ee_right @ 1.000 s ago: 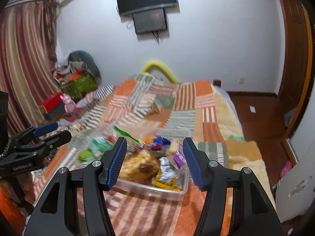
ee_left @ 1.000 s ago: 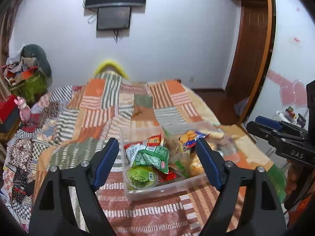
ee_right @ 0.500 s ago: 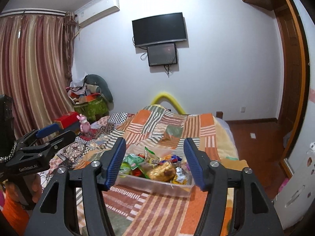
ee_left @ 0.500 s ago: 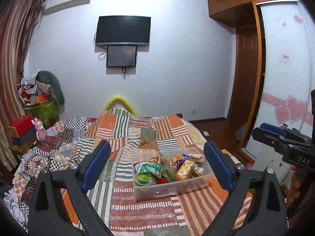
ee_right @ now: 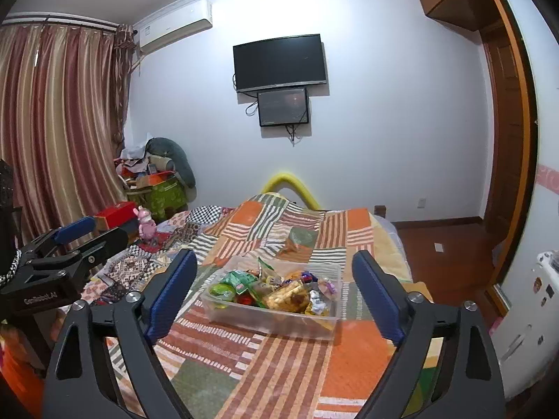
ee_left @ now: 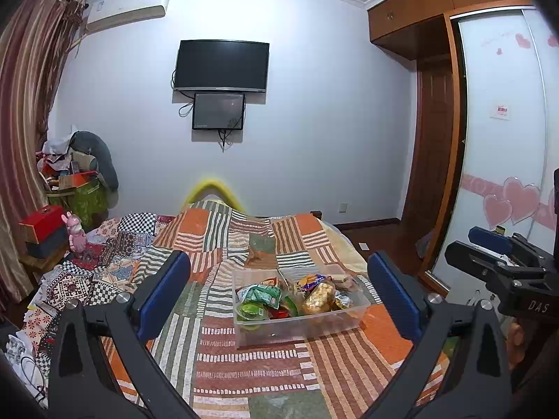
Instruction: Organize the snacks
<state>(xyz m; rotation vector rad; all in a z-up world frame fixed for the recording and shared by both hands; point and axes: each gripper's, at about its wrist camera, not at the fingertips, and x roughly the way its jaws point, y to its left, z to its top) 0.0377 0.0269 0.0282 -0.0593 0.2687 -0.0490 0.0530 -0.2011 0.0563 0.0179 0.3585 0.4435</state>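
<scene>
A clear plastic bin (ee_left: 307,326) (ee_right: 244,310) stands on the patchwork bedspread, filled with snack packets: green bags (ee_left: 260,295), a green jelly cup (ee_left: 251,310) (ee_right: 222,289) and a bag of golden puffs (ee_left: 318,298) (ee_right: 288,295). My left gripper (ee_left: 279,293) is open and empty, held well back from the bin. My right gripper (ee_right: 276,289) is open and empty too, also back from the bin. Each gripper shows from the side in the other's view, the right one (ee_left: 503,258) and the left one (ee_right: 66,244).
The bed's patchwork cover (ee_left: 251,373) (ee_right: 279,366) fills the foreground. A pink toy (ee_left: 75,232) and red box (ee_left: 43,225) sit at the left bedside. A wardrobe with heart stickers (ee_left: 503,174) stands right; a TV (ee_left: 222,66) hangs on the far wall.
Both grippers have pulled back and up from the bin, which now looks smaller and farther off. More of the room and wall shows. Both stay open.
</scene>
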